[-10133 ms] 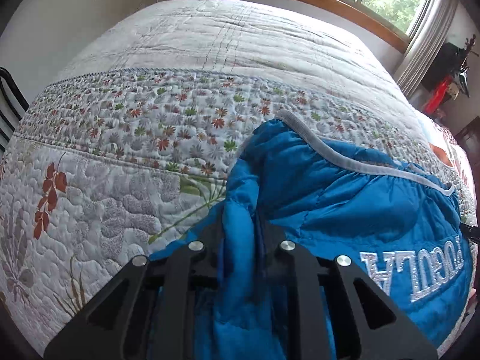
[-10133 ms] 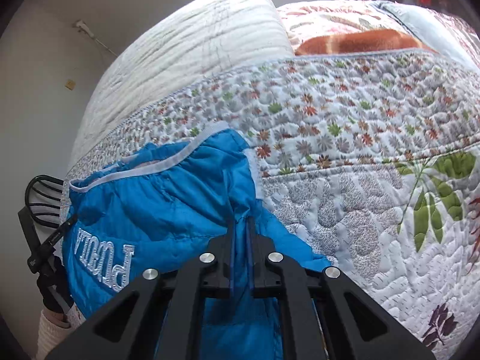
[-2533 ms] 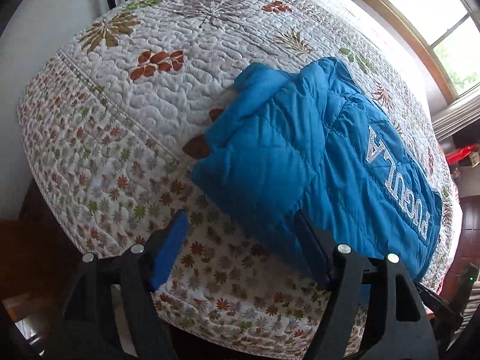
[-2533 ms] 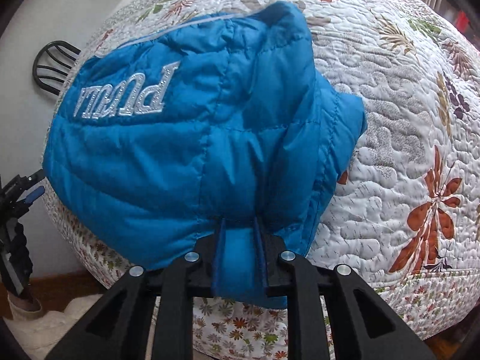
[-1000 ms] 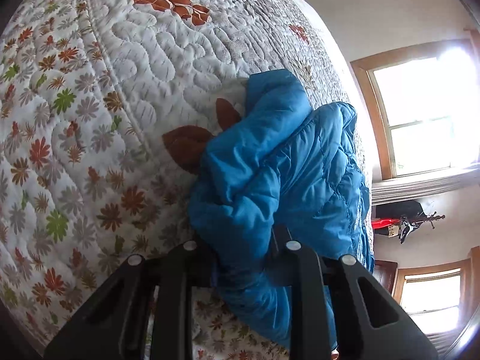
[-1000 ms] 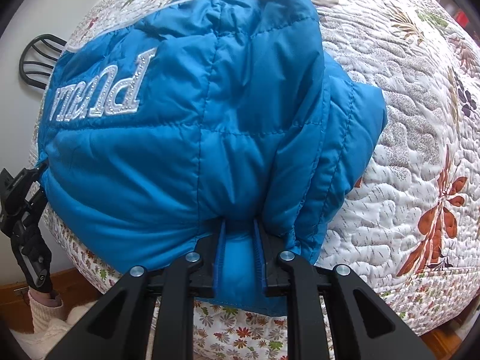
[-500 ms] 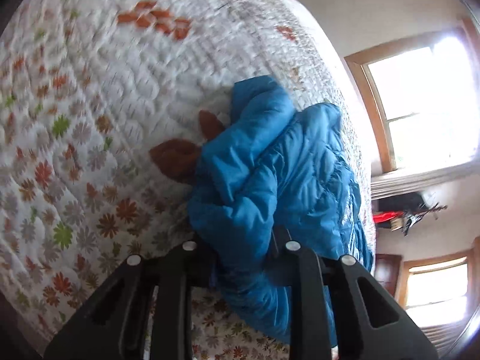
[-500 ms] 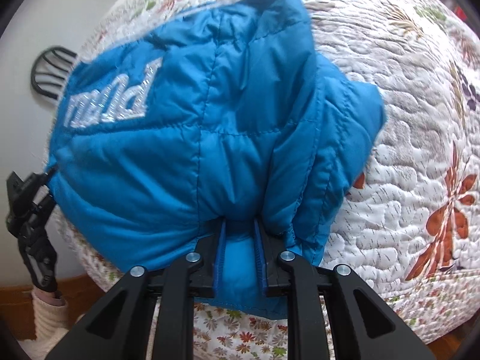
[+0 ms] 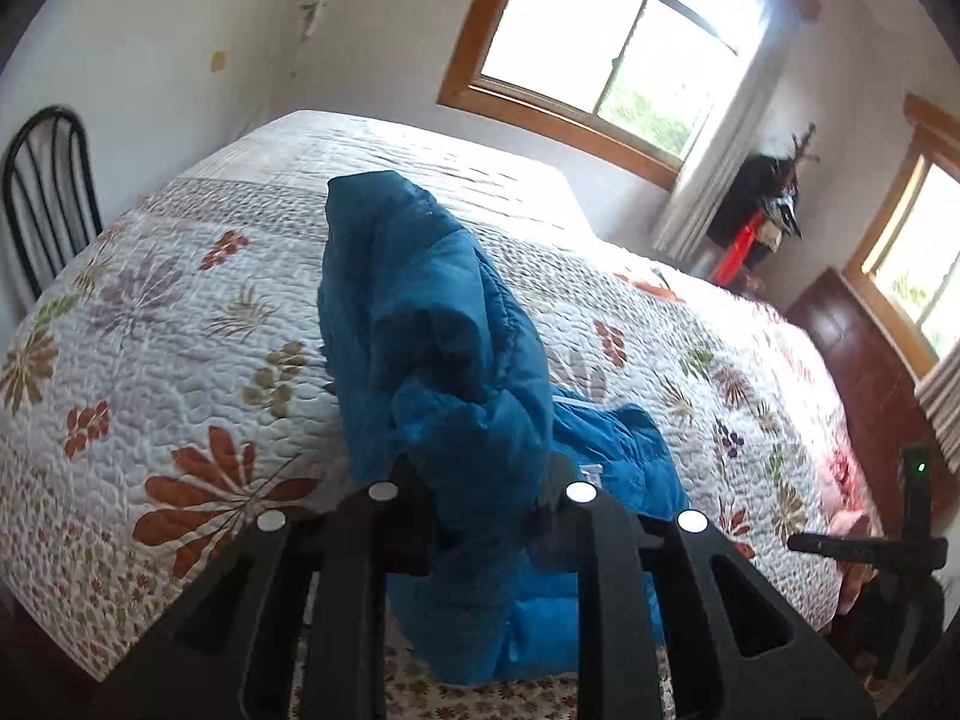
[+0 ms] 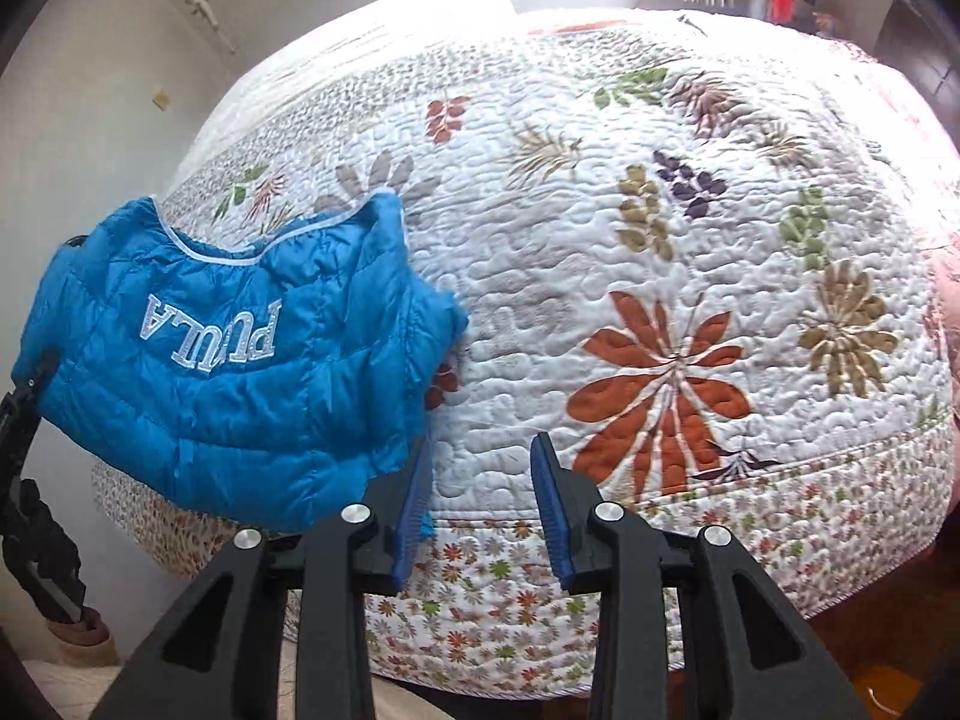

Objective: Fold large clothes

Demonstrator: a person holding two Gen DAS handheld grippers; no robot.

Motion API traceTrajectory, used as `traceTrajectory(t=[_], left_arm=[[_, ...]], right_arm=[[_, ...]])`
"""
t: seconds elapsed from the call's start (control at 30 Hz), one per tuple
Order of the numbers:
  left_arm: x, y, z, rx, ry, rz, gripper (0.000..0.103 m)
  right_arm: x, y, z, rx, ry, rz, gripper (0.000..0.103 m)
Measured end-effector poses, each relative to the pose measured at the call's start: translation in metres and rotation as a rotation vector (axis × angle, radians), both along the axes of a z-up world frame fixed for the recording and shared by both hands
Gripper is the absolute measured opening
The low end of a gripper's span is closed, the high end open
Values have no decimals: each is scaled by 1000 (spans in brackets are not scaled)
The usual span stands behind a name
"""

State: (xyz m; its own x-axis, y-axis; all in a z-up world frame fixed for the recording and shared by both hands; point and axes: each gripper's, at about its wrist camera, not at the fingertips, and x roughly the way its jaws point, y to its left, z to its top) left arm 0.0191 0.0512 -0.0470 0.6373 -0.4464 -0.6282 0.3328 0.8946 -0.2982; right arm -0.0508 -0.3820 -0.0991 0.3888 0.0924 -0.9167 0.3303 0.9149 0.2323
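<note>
A blue puffer jacket (image 10: pixel 240 372) with white lettering lies bunched at the near left edge of the bed. In the left wrist view the jacket (image 9: pixel 456 372) rises in a tall fold. My left gripper (image 9: pixel 480 480) is shut on a thick fold of it and holds it up above the quilt. My right gripper (image 10: pixel 480 480) is open and empty, just right of the jacket's edge, over the quilt. Its blue pads (image 10: pixel 549 516) show bare. The left gripper shows at the far left of the right wrist view (image 10: pixel 24 420).
The bed carries a white floral quilt (image 10: pixel 690 276), (image 9: pixel 150 372). A black chair (image 9: pixel 45 204) stands left of the bed. Windows (image 9: pixel 612 42) and a dark wood dresser (image 9: pixel 864 372) are beyond. The floor (image 10: pixel 60 684) lies below the bed's near edge.
My right gripper has opened, let go of the jacket and moved right. My left gripper has lifted its fold up, so the jacket stands tall.
</note>
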Motion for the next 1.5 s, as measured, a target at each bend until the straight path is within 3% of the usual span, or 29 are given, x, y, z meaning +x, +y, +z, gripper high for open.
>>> traceTrajectory(t=[0.17,0.33,0.43,0.87,1.1,1.17,1.23,1.3,1.43,1.5], left_arm=[[-4,-81,-20,141,51,-136,19],[2,-130,-82,248,187,-215,22],[1,-149,-104,326,193,-234,25],[4,-157,-137,356,223,-250,27],[3,-153,-118,343,229,-267,31],[-1,-148,-103,312,228,-277,38],[-5,-141,-85,268,231,-290,57],[-12,-133,-66,245,202,-289,59],[-14,-114,-43,288,167,-211,61],[-7,-103,-44,346,164,-143,61]], right_arm=[[-6,-3,-4,22,22,1,37],[-6,-1,-25,59,71,-1,37],[-5,0,-34,62,99,0,37],[9,12,-37,51,128,48,37],[17,23,-23,43,101,77,40],[21,25,-15,29,83,90,44],[27,28,-8,13,70,101,48],[34,33,-3,7,59,122,49],[49,52,9,-11,44,179,52],[56,64,15,-14,35,210,55]])
